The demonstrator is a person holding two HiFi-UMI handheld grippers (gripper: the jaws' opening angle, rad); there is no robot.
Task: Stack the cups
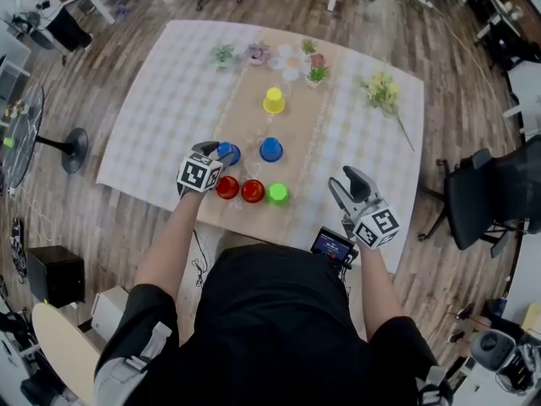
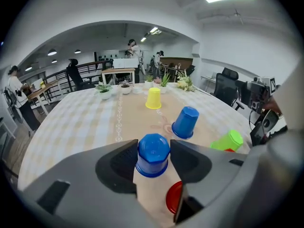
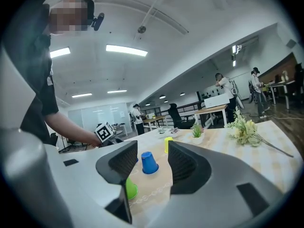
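As the left tool straddles an upturned blue cup unclamped, right tool open, empty.

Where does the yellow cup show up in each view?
Head view: the yellow cup is upper centre, beyond the lone blue cup.
Left gripper view: it is above centre, behind and left of that blue cup.
Right gripper view: it is small, just below centre, right of and behind that blue cup.
Shared landmark: the lone blue cup.
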